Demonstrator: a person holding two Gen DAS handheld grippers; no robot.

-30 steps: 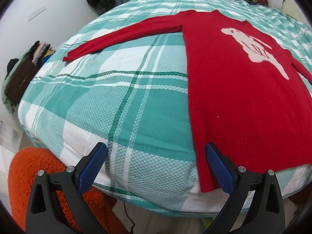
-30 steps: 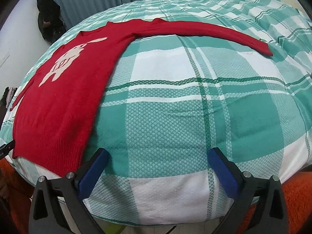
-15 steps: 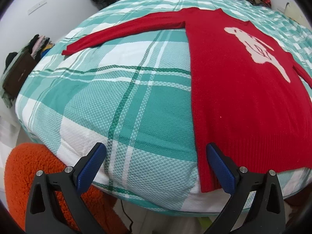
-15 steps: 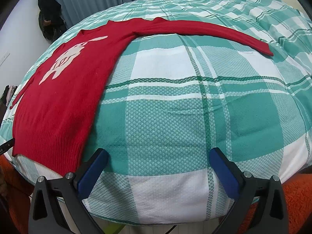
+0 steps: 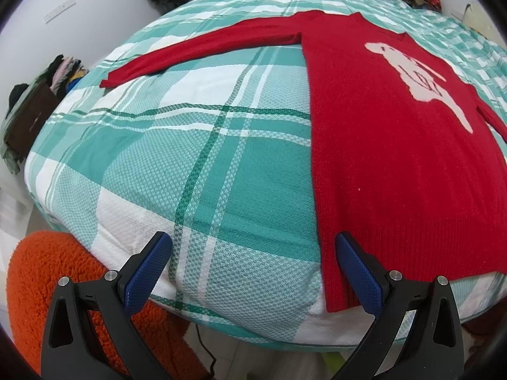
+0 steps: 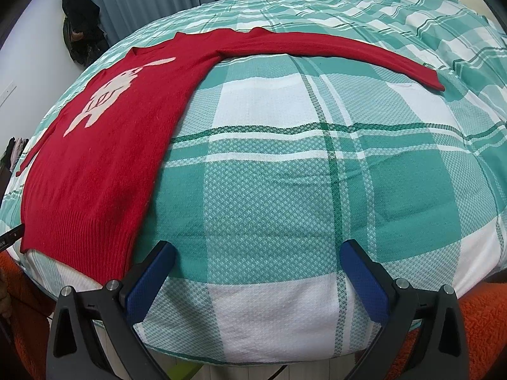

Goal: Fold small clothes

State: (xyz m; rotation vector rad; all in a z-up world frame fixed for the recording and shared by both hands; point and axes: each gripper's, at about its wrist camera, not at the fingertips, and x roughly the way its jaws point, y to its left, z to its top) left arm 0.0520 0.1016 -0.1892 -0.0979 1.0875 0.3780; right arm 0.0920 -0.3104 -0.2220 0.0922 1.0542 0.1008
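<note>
A red knitted sweater with a pale pink figure on its chest lies flat, front up, on a bed. One sleeve stretches out to the left in the left wrist view. The other sleeve reaches right in the right wrist view, where the sweater body fills the left. My left gripper is open at the bed's near edge, its right finger beside the hem's left corner. My right gripper is open too, just right of the hem's other corner, with nothing between its fingers.
The bed wears a green and white checked cover. An orange fluffy rug lies on the floor below, also the rug at lower right. Piled clothes sit by the left wall, dark clothes hang near the grey curtain.
Both grippers have edged slightly forward and upward over the bed's near edge; the sweater lies as before and both stay open.
</note>
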